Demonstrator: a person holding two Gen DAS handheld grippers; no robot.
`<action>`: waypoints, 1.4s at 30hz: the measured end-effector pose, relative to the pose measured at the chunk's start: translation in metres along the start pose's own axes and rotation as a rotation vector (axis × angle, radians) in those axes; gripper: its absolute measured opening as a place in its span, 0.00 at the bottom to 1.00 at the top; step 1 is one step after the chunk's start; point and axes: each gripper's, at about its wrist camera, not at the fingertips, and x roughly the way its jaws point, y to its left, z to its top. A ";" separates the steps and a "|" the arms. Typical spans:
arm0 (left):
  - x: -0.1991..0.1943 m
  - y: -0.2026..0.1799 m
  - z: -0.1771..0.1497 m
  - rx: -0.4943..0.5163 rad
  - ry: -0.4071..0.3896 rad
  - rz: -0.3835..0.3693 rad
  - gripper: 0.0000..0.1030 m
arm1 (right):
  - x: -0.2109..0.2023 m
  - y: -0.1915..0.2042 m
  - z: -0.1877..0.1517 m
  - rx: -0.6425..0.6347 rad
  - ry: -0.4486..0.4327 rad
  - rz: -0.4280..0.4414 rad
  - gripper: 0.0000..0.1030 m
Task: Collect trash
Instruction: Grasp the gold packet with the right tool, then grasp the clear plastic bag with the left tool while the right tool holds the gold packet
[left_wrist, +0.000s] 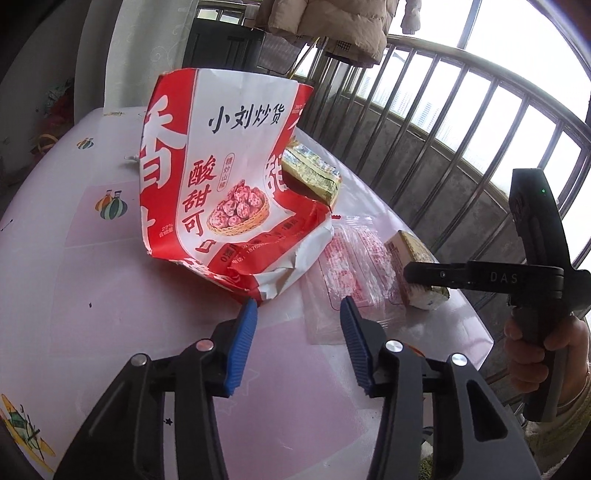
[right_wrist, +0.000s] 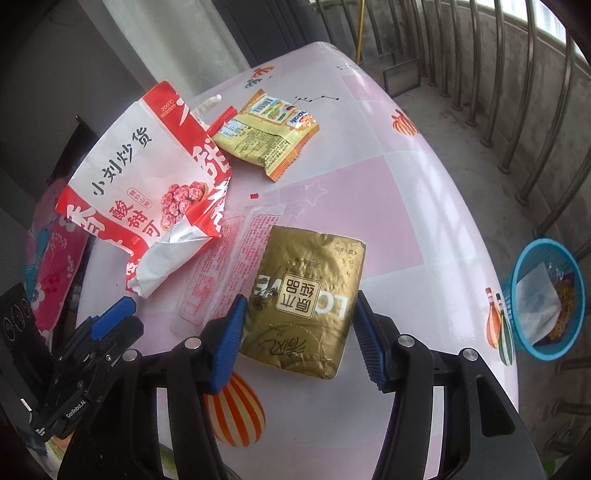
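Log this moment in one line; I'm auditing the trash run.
left tongs: open, near red bag | right tongs: open, straddling gold pack | basket: off table

paper bag (left_wrist: 229, 192): red and white, black characters, pictured basket of red fruit
packet (right_wrist: 306, 295): gold foil, white label
snack wrapper (right_wrist: 266, 136): yellow, orange edge
clear wrapper (left_wrist: 351, 273): transparent, red print
tablecloth (right_wrist: 406, 206): pink and white blocks, striped gourds
basket (right_wrist: 546, 295): blue mesh
gripper pads (left_wrist: 243, 347): blue, ribbed

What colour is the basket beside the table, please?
Blue basket, best seen in the right wrist view.
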 end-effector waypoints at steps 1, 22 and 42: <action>0.003 -0.003 0.002 0.006 0.005 -0.003 0.40 | 0.000 -0.002 0.002 0.005 -0.010 -0.002 0.52; 0.030 -0.031 -0.010 0.021 0.137 -0.083 0.12 | 0.031 0.026 0.009 -0.123 0.009 0.028 0.51; 0.012 -0.026 -0.016 -0.160 0.289 -0.245 0.19 | 0.005 0.008 -0.033 -0.091 0.047 0.138 0.50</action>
